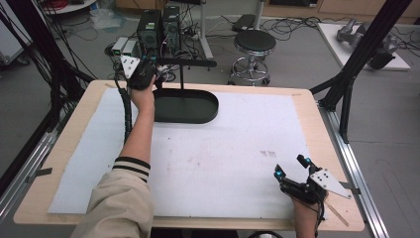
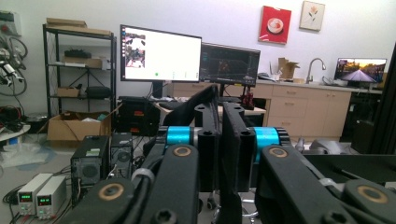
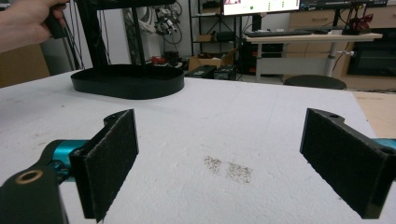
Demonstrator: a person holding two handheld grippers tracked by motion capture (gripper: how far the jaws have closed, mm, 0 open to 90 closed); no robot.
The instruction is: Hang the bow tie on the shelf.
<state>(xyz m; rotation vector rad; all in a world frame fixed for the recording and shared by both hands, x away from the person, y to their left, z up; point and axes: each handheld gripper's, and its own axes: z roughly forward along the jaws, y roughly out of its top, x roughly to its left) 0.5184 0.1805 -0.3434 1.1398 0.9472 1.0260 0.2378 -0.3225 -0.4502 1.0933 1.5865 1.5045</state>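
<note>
**Gripping the stand's crossbar**

Holding our left gripper (image 1: 148, 67) high, we keep its jaws nearly together on the thin crossbar (image 1: 190, 63) of the black stand (image 1: 185, 106) at the desk's (image 1: 307, 106) far side. Our right gripper (image 1: 292, 168) rests near the front, jaws wide apart.

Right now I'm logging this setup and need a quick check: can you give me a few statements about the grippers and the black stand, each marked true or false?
1. The right gripper has its jaws wide apart with nothing between them. True.
2. The left gripper is raised at the black stand's top bar. True.
3. The black stand sits at the near right corner of the table. False: it stands at the far side, left of centre.
4. The right gripper grips the stand's base. False: it rests near the table's near right edge, apart from the stand.
5. The left gripper's jaws stand wide open. False: they are almost closed together.
</note>
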